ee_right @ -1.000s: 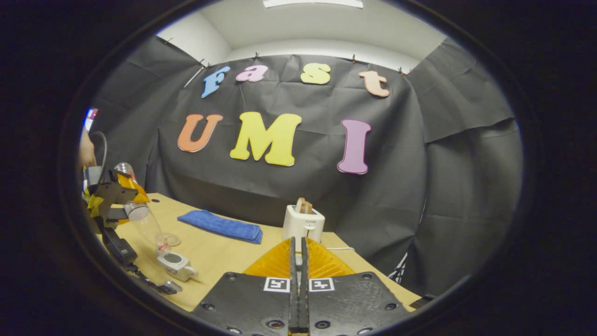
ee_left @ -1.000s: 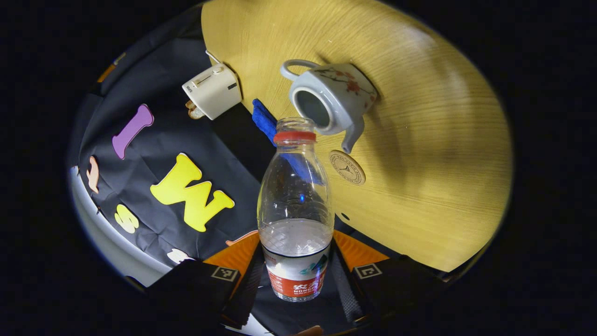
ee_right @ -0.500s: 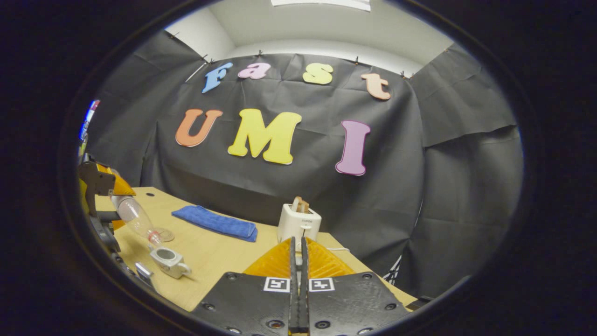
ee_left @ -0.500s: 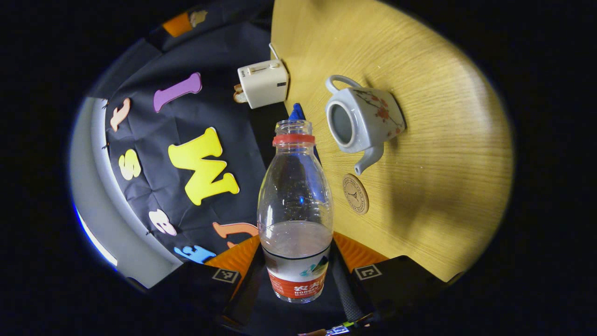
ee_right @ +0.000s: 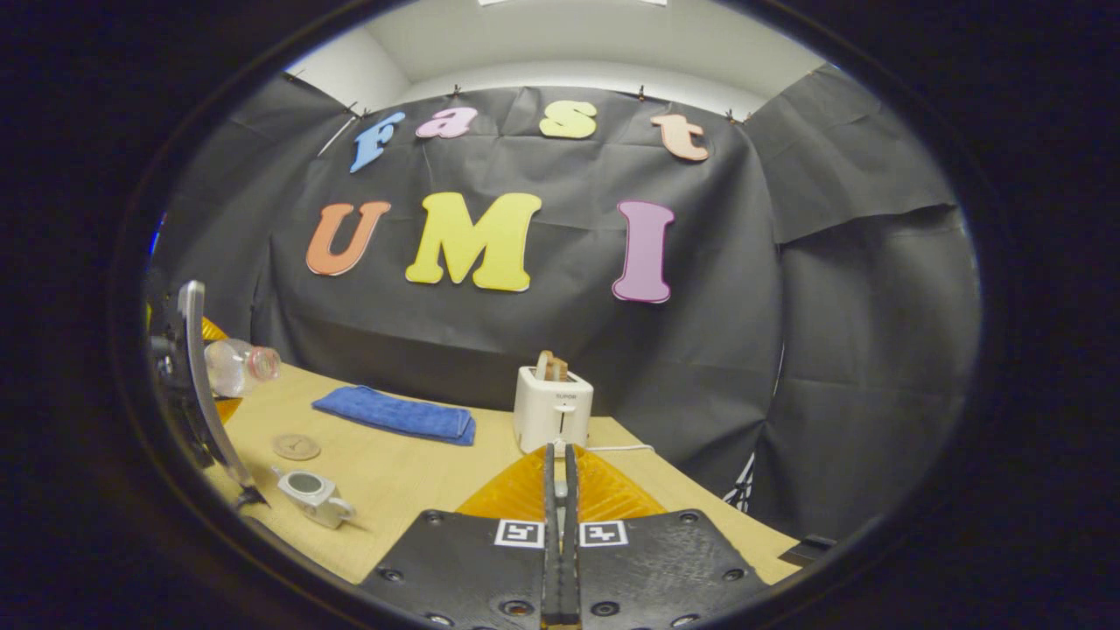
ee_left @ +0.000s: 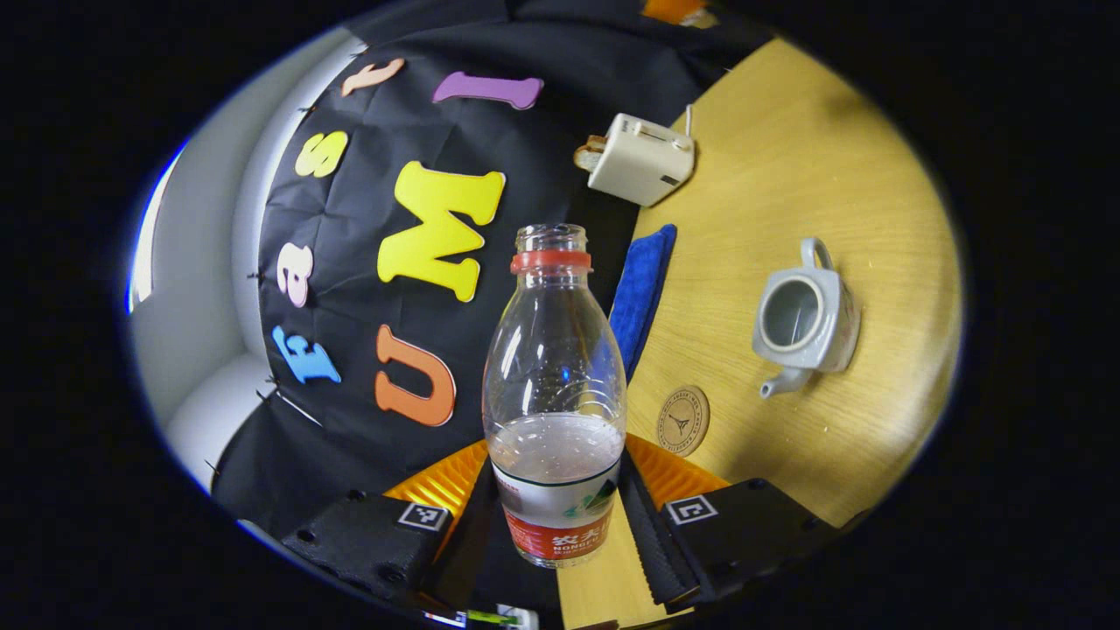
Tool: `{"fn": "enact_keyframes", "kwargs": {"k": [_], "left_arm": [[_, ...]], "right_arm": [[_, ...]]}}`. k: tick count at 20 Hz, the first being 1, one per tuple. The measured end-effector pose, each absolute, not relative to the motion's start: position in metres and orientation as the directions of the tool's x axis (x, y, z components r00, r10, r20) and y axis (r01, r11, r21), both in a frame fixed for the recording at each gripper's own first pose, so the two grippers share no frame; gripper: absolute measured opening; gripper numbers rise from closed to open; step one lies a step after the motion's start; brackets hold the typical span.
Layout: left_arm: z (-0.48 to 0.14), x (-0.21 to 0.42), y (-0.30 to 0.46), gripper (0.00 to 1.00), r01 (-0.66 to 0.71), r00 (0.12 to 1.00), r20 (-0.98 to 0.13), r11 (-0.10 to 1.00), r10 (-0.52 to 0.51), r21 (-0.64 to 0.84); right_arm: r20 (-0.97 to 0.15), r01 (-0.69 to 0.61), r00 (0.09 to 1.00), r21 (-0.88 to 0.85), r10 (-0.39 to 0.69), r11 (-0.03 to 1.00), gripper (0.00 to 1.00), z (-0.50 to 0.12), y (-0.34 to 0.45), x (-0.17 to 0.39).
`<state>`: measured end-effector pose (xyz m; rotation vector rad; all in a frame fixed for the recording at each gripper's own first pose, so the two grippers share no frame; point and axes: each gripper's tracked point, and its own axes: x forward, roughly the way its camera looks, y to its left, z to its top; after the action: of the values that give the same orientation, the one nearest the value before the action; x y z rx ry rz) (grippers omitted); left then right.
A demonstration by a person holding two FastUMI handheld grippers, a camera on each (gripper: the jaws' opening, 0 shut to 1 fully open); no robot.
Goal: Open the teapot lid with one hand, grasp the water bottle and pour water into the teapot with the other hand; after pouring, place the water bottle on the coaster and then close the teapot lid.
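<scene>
Both views above shared table point(ee_left: 840, 175)

Black cloth wall point(ee_right: 542, 332) hangs behind a light wood table point(ee_right: 394, 490), creased, pinned along its top edge. White wall and ceiling point(ee_right: 604, 44) above the cloth, lit bright. On the table near the cloth: white toaster point(ee_right: 552, 409) with bread in its slot, blue towel point(ee_right: 394, 416) lying flat left of the toaster.

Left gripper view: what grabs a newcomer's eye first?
The uncapped water bottle standing between the left gripper fingers, dead centre, some water left inside. To its right on the wooden table, the open teapot without its lid, and a round coaster between them.
</scene>
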<state>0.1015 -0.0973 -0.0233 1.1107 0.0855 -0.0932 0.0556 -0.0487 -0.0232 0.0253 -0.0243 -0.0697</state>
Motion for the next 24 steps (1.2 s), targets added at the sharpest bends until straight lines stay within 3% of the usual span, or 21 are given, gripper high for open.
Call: {"fn": "enact_keyframes", "kwargs": {"k": [4, 9, 14, 18, 24], "left_arm": [[-0.023, 0.109, -0.101, 0.75, 0.123, 0.991, -0.125, 0.674, -0.046, 0.728], [-0.055, 0.131, -0.089, 0.75, 0.072, 0.988, -0.155, 0.911, -0.009, 0.405], [-0.067, 0.163, -0.106, 0.76, 0.120, 0.989, -0.087, 0.992, -0.116, 0.036], [-0.063, 0.197, -0.105, 0.76, 0.135, 0.991, -0.026, 0.991, -0.135, -0.005], [-0.087, 0.217, -0.106, 0.76, 0.139, 0.986, -0.085, 0.989, -0.143, -0.048]], "right_arm": [[0.047, 0.065, 0.997, 0.005, -0.065, 0.998, 0.00, -0.018, -0.043, 0.051], [0.042, 0.038, 0.998, 0.011, -0.038, 0.999, 0.00, -0.020, -0.037, 0.052], [0.010, 0.047, 0.999, 0.012, -0.047, 0.999, 0.00, -0.034, -0.039, 0.062], [-0.002, 0.033, 0.999, 0.026, -0.033, 0.999, 0.00, -0.041, -0.032, 0.066], [-0.036, 0.030, 0.999, 0.011, -0.030, 0.999, 0.00, -0.056, -0.024, 0.075]]}}
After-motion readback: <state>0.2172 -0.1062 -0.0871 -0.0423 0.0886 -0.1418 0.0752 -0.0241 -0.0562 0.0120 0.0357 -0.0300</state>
